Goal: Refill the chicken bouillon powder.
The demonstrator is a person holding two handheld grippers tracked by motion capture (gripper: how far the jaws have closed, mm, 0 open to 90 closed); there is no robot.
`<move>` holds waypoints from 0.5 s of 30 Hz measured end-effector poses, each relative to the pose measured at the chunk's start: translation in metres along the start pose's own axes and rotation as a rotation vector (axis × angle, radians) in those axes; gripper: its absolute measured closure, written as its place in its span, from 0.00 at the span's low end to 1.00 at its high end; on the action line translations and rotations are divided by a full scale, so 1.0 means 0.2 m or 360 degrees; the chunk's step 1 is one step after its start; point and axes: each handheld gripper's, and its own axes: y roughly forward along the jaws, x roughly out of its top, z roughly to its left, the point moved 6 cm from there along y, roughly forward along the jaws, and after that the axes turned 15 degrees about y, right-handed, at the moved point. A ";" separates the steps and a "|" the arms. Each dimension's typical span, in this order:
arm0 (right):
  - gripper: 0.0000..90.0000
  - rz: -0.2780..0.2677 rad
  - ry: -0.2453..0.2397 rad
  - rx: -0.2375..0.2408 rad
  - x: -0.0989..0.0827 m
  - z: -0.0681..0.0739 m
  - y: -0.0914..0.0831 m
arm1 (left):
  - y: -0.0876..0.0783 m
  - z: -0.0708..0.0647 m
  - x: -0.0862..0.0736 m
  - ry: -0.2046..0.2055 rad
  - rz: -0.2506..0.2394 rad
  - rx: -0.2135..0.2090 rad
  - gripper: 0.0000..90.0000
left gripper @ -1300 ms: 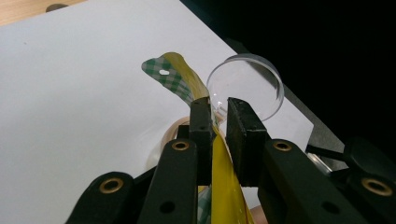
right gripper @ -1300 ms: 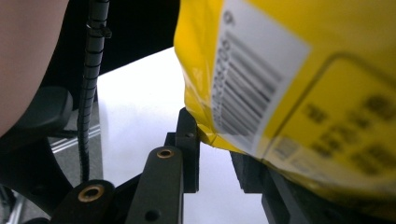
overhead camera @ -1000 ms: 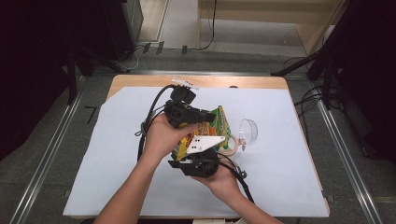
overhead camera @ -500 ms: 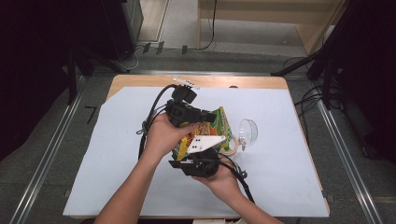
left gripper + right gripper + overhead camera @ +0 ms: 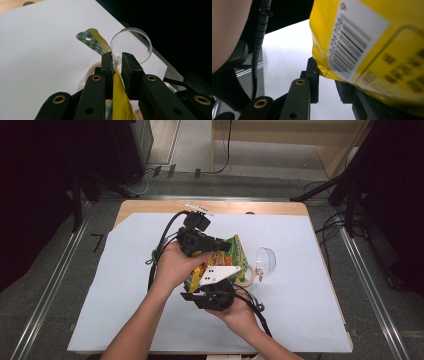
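Little has moved since the earlier frames: both grippers stay at frame centre on the yellow packet (image 5: 231, 256). Left gripper (image 5: 116, 62) fingers pinch its top edge; right gripper (image 5: 329, 75) fingers sit narrow about its lower corner, grip uncertain. Clear bowl (image 5: 265, 260) lies just right; white table (image 5: 120, 285) is open at left.

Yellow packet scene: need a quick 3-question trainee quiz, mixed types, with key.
1. True or false: the yellow packet lies flat on the white sheet, untouched.
2. What lies beside the packet? A) clear round dish B) metal spoon C) red mug
3. Fill in: the packet's edge runs between the jaws of the left gripper, and its back panel carries a printed ____.

Key: 1 false; 2 A, the clear round dish; 3 barcode.
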 end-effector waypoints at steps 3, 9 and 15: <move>0.84 -0.0006 -0.0001 0.0005 0.00 0.01 0.00 | -0.01 -0.01 0.00 0.0008 0.0002 0.0014 0.89; 0.84 -0.0006 -0.0003 0.0010 0.00 0.01 0.00 | -0.01 -0.01 0.00 0.0002 -0.0003 0.0014 0.90; 0.84 -0.0006 -0.0004 0.0004 0.00 0.00 0.00 | 0.00 0.00 0.00 -0.0011 -0.0006 0.0015 0.90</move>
